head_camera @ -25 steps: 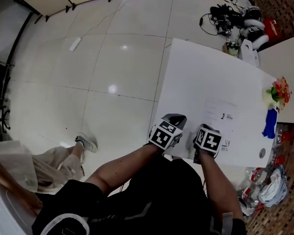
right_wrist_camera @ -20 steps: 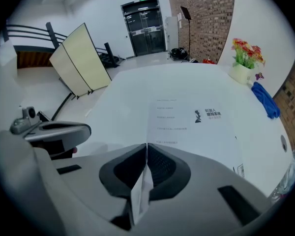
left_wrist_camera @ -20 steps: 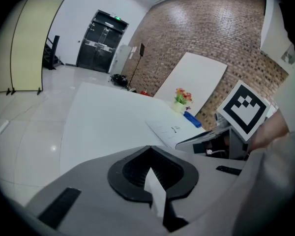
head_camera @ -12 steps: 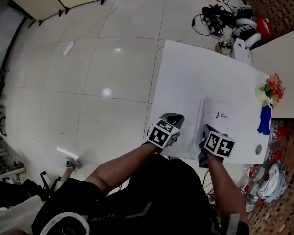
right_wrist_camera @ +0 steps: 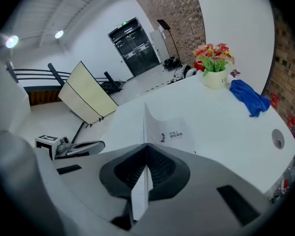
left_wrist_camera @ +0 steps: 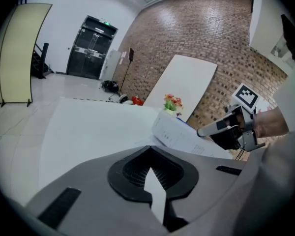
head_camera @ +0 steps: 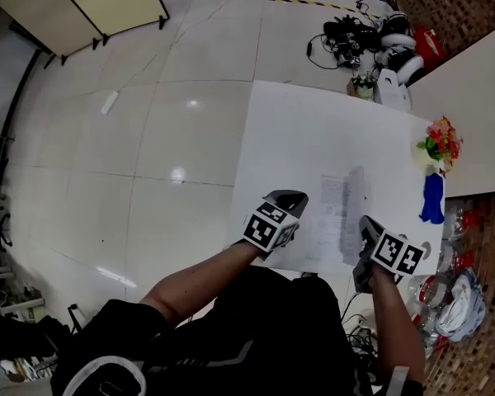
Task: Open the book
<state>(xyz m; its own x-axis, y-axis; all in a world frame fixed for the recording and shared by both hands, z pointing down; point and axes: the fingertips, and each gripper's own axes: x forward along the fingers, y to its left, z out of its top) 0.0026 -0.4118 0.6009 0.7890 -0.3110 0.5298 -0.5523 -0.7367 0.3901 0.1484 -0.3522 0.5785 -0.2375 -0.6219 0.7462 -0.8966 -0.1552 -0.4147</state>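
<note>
**Spotter:** Step in hand is the opening itself. Your right gripper (right_wrist_camera: 143,176) is clamped on the cover (right_wrist_camera: 169,132). The cover stands near upright and runs edge-on into the jaws. Your left gripper (left_wrist_camera: 154,183) is pinched together on a thin white leaf at the edge of the book (head_camera: 326,209) farther from the flower pot (head_camera: 440,139).

**Recorder:** And where does the book lie?

**Spotter:** On the white table (head_camera: 313,130), on your side of the flower pot and well apart from it. A blue cloth (head_camera: 432,198) lies just beside the pot, apart from the book.

**Recorder:** Next move?

**Spotter:** My judgement: swing the cover over in an arc about the spine until it lies flat. Your left should hold the rest down. Don't drag outward.

**Recorder:** Materials?

**Spotter:** The cover is thin matte white stock with small dark print, and it looks floppy. It would likely crease or tear under a tug. The inner pages are thin, with printed lines. The tabletop is smooth, hard and flat, so expect the book to slide if you let your left go. Both jaw recesses are dark and finely ribbed.
</note>
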